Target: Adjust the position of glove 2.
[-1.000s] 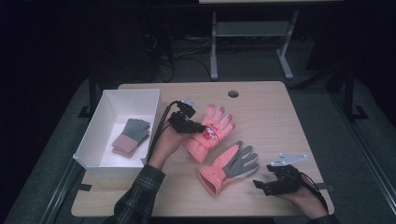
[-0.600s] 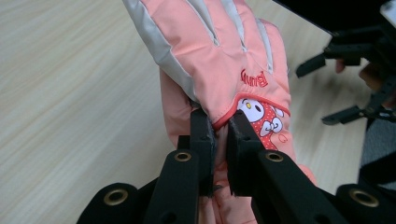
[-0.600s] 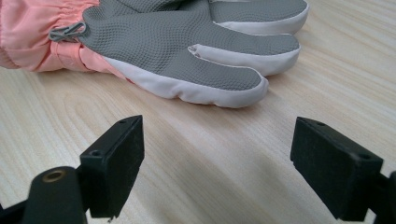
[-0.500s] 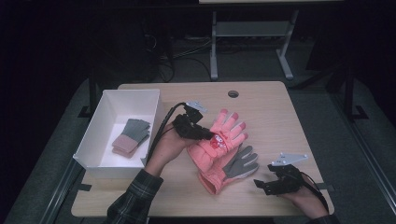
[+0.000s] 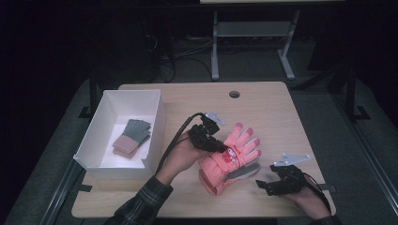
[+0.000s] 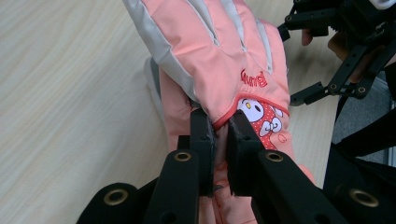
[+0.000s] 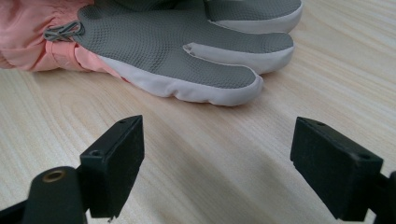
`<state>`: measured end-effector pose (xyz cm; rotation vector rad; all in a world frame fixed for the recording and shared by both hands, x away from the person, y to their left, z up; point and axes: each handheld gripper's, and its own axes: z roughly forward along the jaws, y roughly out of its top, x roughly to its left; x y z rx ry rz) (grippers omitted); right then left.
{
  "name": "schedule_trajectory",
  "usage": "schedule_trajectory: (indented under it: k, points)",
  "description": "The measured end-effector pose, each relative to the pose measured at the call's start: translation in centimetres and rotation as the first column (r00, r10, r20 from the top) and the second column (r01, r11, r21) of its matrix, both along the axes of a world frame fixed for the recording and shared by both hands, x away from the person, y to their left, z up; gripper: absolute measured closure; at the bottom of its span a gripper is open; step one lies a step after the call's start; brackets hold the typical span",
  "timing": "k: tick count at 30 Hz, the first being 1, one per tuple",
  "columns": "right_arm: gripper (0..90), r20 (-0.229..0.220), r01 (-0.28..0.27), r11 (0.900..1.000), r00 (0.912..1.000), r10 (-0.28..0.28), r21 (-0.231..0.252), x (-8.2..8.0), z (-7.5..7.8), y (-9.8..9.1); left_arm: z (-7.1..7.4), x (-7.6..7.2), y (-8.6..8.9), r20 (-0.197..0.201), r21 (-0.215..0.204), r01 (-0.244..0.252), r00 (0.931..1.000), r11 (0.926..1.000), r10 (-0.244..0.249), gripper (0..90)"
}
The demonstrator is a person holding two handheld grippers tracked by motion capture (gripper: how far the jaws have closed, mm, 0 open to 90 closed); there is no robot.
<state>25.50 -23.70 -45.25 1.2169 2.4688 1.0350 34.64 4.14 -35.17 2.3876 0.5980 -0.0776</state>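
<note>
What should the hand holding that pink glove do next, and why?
Probably lower the pink glove squarely onto the glove underneath and let go. The left gripper pinches its cuff seam, and it already lies almost over its mate on the table.

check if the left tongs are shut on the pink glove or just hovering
Shut on it: the left tongs pinch a fold of the pink glove at its red-trimmed edge, both pads pressed against the fabric.

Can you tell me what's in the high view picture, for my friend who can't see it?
A person's left tongs pinch a pink glove lying over a second, grey-palmed glove on a wooden table. The right tongs rest open beside the gloves. A white box at the left holds a small knit glove.
</note>
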Motion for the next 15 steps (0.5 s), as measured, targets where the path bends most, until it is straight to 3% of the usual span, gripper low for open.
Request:
schedule_trajectory:
  k: [15]
  points:
    - [17.4,-0.006,-0.006,1.0,1.0,0.006,-0.001,0.0,0.0,0.0,-2.7,0.4,-1.5,-0.033,0.067,0.024,0.9992,0.9975,-0.022,82.1]
